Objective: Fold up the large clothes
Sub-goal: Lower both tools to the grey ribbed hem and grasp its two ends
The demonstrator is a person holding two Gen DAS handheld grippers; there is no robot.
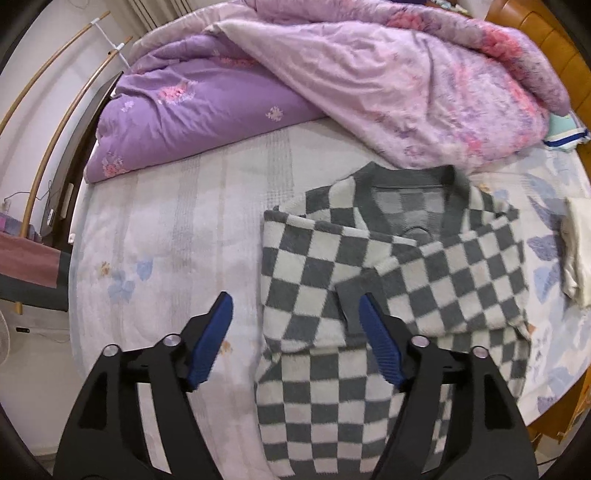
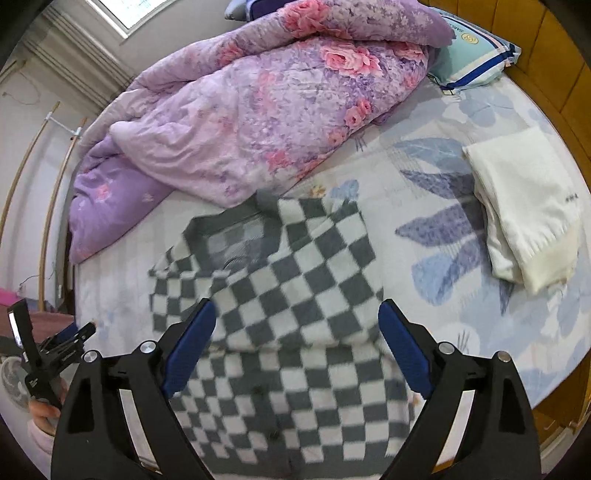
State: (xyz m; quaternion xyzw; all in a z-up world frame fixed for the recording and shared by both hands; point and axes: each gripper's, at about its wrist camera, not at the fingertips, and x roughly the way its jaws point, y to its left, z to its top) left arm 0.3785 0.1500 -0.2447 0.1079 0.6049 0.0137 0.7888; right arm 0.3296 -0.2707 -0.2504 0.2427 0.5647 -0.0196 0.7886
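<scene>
fuzzy checkered cardigan (image 1: 369,280), sleeves folded in | both hand-held grippers (image 1: 295,314) (image 2: 297,321) spread apart, empty

A grey-and-white checkered cardigan (image 1: 388,295) lies flat on the bed, collar toward the far edge, both sleeves folded across its front, hem at the near edge.

place: home bedroom
bed (image 2: 424,173): floral sheet
quilt (image 2: 258,110): purple, crumpled
pillow (image 2: 476,55): by wooden headboard (image 2: 546,66)
window (image 2: 125,11): curtained, top left
</scene>
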